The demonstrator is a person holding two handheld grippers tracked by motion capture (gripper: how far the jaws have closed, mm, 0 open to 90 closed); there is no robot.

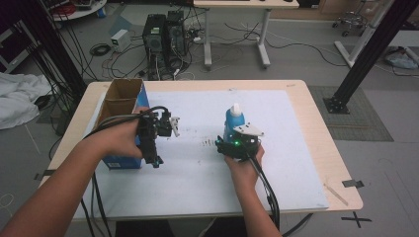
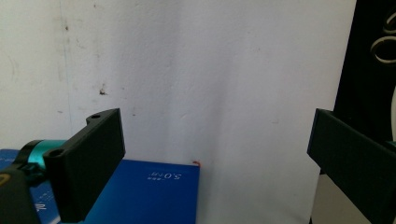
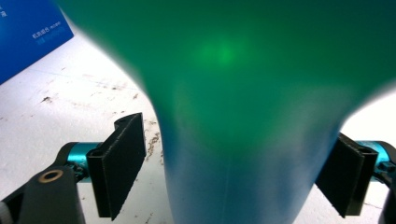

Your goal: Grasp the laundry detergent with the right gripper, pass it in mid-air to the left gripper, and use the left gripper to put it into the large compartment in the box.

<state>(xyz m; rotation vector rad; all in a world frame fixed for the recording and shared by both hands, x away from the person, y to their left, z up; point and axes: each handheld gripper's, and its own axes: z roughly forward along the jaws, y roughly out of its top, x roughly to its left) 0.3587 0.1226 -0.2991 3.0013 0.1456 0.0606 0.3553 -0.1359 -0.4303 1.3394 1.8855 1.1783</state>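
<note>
High view: we have the right gripper [image 1: 232, 143] up against a blue bottle [image 1: 232, 120] standing mid-desk [image 1: 306, 148], the left gripper [image 1: 165, 126] beside a blue carton [image 1: 121, 162]. Left gripper view: jaws wide apart over bare desk. Right gripper view: jaws apart, flanking the bottle [image 3: 243, 154]; we should centre, then close low and gently.

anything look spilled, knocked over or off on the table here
Nothing spilled or tipped. The blue bottle stands upright between the right hand-held gripper's open jaws, and the open box sits upright. Only dark scuff marks smudge the white mat.
</note>
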